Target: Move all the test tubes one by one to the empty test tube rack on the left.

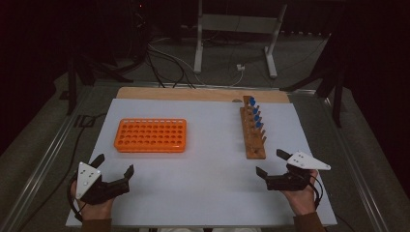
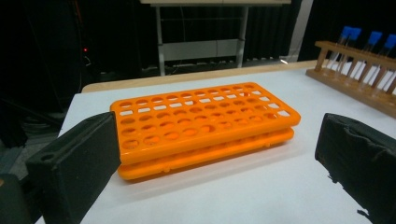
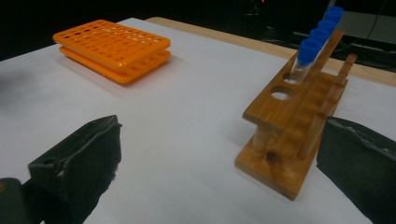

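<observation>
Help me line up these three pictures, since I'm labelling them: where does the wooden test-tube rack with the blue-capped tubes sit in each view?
High view: the wooden test-tube rack stands right of centre, running away from the person.
Left gripper view: it sits at the upper right edge, partly cut off.
Right gripper view: it stands right of centre, its near end closest to the camera.
Shared landmark: the orange perforated plastic rack, lying apart from the wooden rack on the white tabletop.

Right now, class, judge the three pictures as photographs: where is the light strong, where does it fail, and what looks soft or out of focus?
High view: the white table top is evenly lit, the room behind nearly black. Left gripper view: the orange rack is fairly sharp with a soft shadow at its base, while the blue-capped tubes blur. Right gripper view: the wooden rack is clear up close, its far blue caps soft.
</observation>
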Demonstrator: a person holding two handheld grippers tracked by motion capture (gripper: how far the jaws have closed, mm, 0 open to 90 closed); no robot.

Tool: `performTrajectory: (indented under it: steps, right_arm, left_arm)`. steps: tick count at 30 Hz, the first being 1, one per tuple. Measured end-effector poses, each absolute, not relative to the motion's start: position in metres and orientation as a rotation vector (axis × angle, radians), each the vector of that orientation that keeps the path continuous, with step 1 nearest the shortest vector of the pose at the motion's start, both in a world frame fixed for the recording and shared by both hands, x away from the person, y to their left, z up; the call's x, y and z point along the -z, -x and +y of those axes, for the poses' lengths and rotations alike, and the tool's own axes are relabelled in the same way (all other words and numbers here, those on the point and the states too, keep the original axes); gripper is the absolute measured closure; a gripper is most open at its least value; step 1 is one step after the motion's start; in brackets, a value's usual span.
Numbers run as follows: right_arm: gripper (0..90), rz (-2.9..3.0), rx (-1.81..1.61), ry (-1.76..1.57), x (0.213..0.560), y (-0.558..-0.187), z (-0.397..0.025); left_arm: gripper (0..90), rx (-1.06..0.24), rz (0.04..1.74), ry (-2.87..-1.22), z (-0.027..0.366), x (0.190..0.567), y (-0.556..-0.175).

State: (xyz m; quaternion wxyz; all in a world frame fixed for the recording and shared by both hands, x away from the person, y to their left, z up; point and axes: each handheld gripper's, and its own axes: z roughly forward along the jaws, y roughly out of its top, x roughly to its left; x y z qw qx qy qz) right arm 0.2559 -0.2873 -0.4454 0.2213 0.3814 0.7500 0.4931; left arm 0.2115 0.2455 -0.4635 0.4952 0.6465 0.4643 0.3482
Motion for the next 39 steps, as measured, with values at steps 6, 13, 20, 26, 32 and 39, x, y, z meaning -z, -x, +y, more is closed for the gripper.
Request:
performTrajectory:
  steps: [6,13,20,26,32,39]
  right_arm:
    - [0.1,2.084,-1.357,-1.098,0.436,-0.267,-0.288]
    - [0.1,2.086,-1.338,-1.094,0.424,-0.287,-0.283]
    - [0.1,2.058,-1.335,-1.075,0.417,-0.306,-0.278]
    - [1.7,2.058,-1.309,-1.090,0.414,-0.326,-0.275]
    - [7.6,2.058,-1.258,-1.144,0.419,-0.348,-0.272]
    - [38.3,2.005,-1.175,-1.213,0.431,-0.367,-0.269]
  left_arm:
    - [1.2,-0.842,1.134,-1.558,0.248,0.464,-0.212]
    - [1.2,-0.853,1.166,-1.533,0.250,0.464,-0.214]
    - [1.2,-0.833,1.175,-1.516,0.250,0.465,-0.215]
    - [1.2,-0.828,1.185,-1.505,0.251,0.466,-0.215]
    - [1.2,-0.824,1.190,-1.500,0.252,0.467,-0.215]
    - [1.2,-0.813,1.200,-1.491,0.253,0.468,-0.216]
